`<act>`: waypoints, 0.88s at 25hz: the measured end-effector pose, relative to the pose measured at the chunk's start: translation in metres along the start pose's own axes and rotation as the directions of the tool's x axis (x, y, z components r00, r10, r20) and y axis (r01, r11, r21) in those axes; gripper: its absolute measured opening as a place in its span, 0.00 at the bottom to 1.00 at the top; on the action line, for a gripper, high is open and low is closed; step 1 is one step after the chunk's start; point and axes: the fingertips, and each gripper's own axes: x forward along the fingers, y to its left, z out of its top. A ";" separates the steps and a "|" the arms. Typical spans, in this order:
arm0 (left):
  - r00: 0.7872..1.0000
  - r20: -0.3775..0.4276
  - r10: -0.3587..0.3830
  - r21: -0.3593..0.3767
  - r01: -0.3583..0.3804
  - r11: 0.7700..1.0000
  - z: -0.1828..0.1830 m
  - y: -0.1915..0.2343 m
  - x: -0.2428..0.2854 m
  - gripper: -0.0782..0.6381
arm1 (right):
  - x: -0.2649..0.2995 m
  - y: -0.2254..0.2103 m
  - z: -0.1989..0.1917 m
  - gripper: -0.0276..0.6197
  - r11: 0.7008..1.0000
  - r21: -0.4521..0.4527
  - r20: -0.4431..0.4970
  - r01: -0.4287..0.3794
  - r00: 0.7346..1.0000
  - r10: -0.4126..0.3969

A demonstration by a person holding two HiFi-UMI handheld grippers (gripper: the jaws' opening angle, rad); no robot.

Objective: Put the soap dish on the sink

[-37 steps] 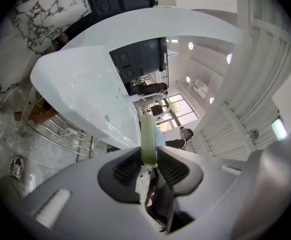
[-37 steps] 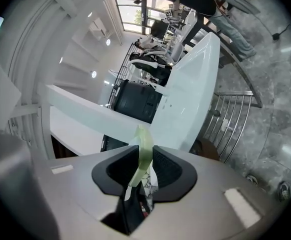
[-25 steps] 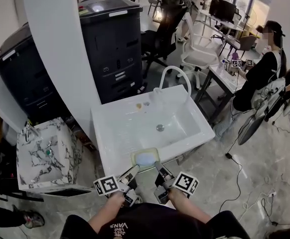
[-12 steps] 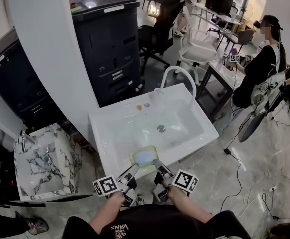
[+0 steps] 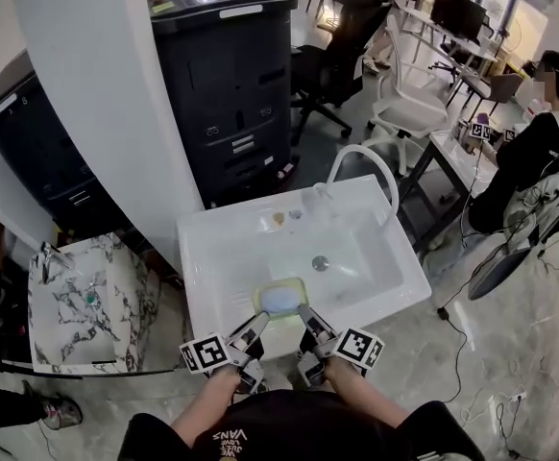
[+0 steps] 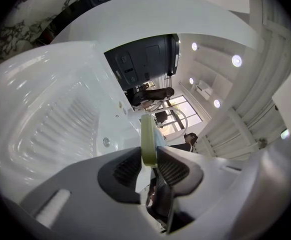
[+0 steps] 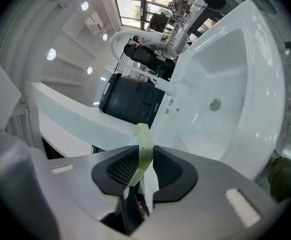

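Lower left of the head view: marbled basin point(image 5: 87, 301), not part of this job. Lower centre: left gripper point(image 5: 256, 327) clamped on the left side of the soap dish point(image 5: 281, 281). Same in the left gripper view, with the pale green rim point(image 6: 147, 136) pinched between both pads point(image 6: 128, 169). Dish held roughly level between the two grippers, over the near edge of the white sink point(image 5: 395, 301), with a pale blue soap block point(image 5: 281, 302) inside. Touching the sink or hovering just above it: can't tell from here. Just right of the dish: right gripper point(image 5: 307, 323) biting the opposite side; in the right gripper view, green edge point(image 7: 144, 141) squeezed between the jaws. Further right: drain point(image 5: 321, 263) mid-basin and curved faucet point(image 5: 364, 161) at the far side, both well apart from the dish. Judged step: carry about finished, placement in hand. Next: aim for the flat front ledge, not the sloped bowl. Lower evenly with both hands to keep the soap from sliding. Release both grips together only once seated, then back out toward the bottom of the frame without dragging the rim.
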 end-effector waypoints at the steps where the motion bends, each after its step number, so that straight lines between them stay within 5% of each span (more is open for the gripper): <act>1: 1.000 0.004 0.004 0.003 -0.004 1.000 0.003 0.002 0.005 0.32 | 0.004 -0.002 0.004 0.16 1.000 0.000 -0.009 0.000 1.000 0.000; 22: 0.994 0.080 0.078 -0.026 -0.076 0.997 0.051 0.044 0.091 0.32 | 0.088 -0.046 0.075 0.16 1.000 -0.022 -0.131 0.000 0.991 -0.003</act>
